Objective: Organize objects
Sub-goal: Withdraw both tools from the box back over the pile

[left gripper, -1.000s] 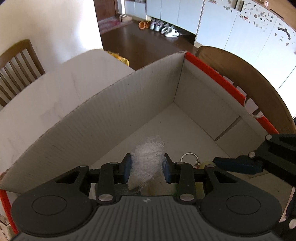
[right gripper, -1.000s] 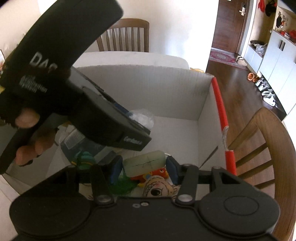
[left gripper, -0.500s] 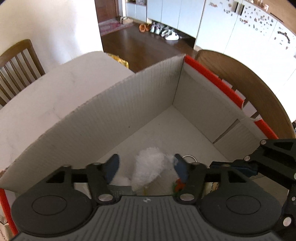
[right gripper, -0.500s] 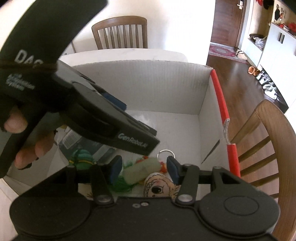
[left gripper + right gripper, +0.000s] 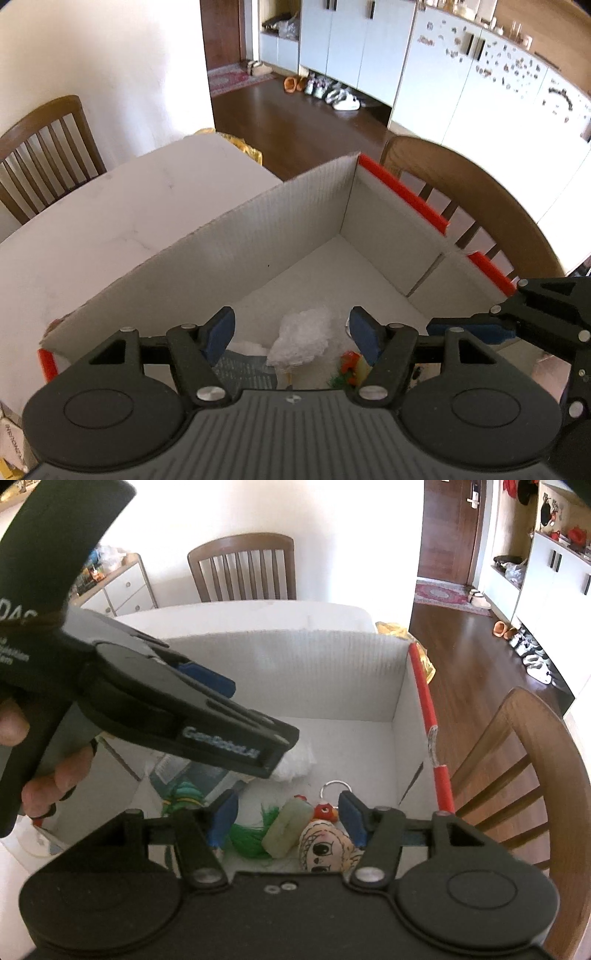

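Left gripper [image 5: 292, 334]: jaws spread, empty, above white box [image 5: 258, 236]. Right gripper [image 5: 287, 818]: jaws spread, empty too. Crinkly plastic wad [image 5: 301, 341] on box floor, near side; pale green block [image 5: 286, 829], keychain doll [image 5: 328, 845], green tuft [image 5: 247, 840] just right of it. Wad likely light, soft, springy (crushes easily): pinch across middle. Block probably stiff, maybe slick: take by long flat sides.

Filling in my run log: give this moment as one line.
left tongs: open, over box | right tongs: open | white wad, pale block: inside box
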Demonstrator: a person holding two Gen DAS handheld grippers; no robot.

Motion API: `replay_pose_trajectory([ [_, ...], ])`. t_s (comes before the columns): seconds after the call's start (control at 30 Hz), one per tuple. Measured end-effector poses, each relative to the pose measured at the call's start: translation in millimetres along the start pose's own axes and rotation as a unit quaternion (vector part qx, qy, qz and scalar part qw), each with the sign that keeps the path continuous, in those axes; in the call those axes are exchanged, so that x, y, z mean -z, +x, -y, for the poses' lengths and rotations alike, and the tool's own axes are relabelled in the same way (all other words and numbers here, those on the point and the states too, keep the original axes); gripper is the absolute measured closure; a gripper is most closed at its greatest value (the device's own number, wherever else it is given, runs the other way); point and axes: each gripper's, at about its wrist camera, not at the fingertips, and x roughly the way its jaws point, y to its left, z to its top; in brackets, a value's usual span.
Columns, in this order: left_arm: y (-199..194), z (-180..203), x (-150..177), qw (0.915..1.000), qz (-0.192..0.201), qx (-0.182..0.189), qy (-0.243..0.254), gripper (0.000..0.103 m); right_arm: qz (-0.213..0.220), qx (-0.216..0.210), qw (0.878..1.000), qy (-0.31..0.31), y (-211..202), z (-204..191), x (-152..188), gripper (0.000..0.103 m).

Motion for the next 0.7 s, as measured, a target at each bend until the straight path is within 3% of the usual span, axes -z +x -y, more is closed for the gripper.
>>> replay_pose_trajectory([
  [0.4,-52,-5,12,0.9980,0.063,0.001,-0.007,0.035,0.037,-0.014,0.999,0.011,-37,-8,-1,0.039],
  [0.47,-65,-5,16,0.9973,0.073,-0.001,-0.006,0.031,0.043,-0.016,0.999,0.014,-44,-10,-1,0.029],
  [0.7,-106,-14,34,0.9944,0.105,0.004,-0.011,0.024,0.065,-0.025,0.997,0.022,-62,-22,0,0.025],
])
